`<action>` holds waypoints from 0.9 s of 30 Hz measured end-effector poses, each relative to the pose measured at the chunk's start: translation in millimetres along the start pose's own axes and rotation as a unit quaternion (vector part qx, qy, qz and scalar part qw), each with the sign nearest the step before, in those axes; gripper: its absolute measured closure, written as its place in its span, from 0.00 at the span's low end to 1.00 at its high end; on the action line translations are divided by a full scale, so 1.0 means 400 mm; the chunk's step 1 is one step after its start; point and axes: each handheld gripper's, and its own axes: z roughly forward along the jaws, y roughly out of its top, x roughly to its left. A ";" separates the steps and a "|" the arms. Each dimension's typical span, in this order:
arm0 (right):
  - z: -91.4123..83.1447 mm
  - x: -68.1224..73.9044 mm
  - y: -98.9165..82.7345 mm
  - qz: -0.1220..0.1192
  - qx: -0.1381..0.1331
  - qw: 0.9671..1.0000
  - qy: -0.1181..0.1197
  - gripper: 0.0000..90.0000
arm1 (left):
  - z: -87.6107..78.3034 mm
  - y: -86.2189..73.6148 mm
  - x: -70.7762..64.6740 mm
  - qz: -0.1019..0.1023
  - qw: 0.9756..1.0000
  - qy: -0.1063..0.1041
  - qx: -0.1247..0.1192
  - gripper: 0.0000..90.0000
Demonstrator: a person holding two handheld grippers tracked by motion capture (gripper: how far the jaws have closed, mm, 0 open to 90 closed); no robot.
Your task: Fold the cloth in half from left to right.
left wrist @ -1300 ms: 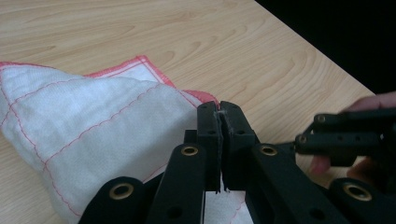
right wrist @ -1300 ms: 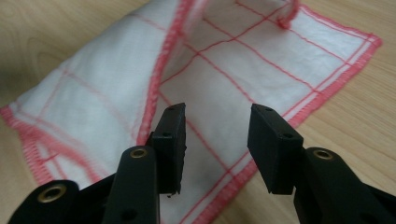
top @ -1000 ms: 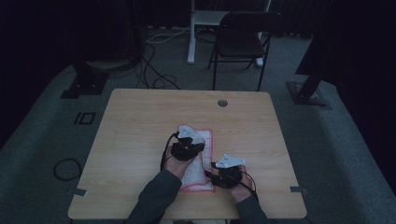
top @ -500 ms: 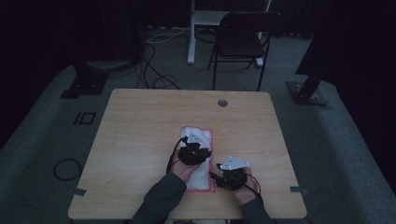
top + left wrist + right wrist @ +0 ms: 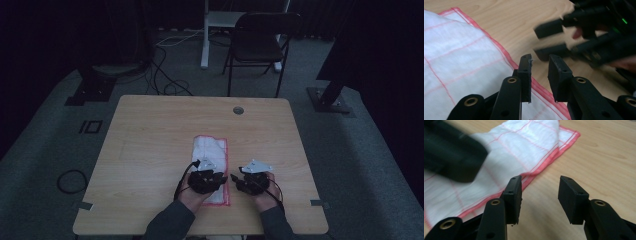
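- Jaws of the left gripper (image 5: 539, 65) have just been opening and now stand a narrow gap apart, with nothing pressed between them; the red hem of the cloth (image 5: 461, 57) passes under and just in front of their tips.
- Jaws of the right gripper (image 5: 540, 192) stand moderately wide over bare table (image 5: 604, 152), empty, with the cloth's hem just off their left tip.
- From above, the cloth lies folded in a long strip; the left gripper (image 5: 206, 179) sits over its near end and the right gripper (image 5: 254, 181) just beside its edge.
- Risk: the left tips hang right at the hem, so pulling away low could drag the edge and undo the fold (a loose thread already seems to cling to one pad).
- Risk: the two grippers are close together, and the right one looms just ahead of the left jaws, so a sideways reach by either could knock them together.
- Risk: the right jaws, closing where they are, would likely pinch only table, or catch a single layer and peel the fold open.
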 end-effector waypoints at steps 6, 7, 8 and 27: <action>0.027 -0.027 0.029 0.003 -0.004 1.000 -0.008 0.76 | -0.002 -0.022 -0.015 0.004 1.000 -0.002 0.008 0.80; 0.033 -0.032 0.035 0.004 -0.004 1.000 -0.008 0.77 | -0.001 -0.026 -0.015 0.002 1.000 -0.003 0.008 0.80; 0.040 -0.036 0.040 0.006 -0.007 1.000 -0.008 0.79 | -0.001 -0.029 -0.014 0.001 1.000 -0.002 0.008 0.80; 0.267 -0.107 0.170 0.031 0.029 0.999 -0.030 0.88 | -0.022 -0.079 0.017 -0.021 1.000 0.009 0.019 0.80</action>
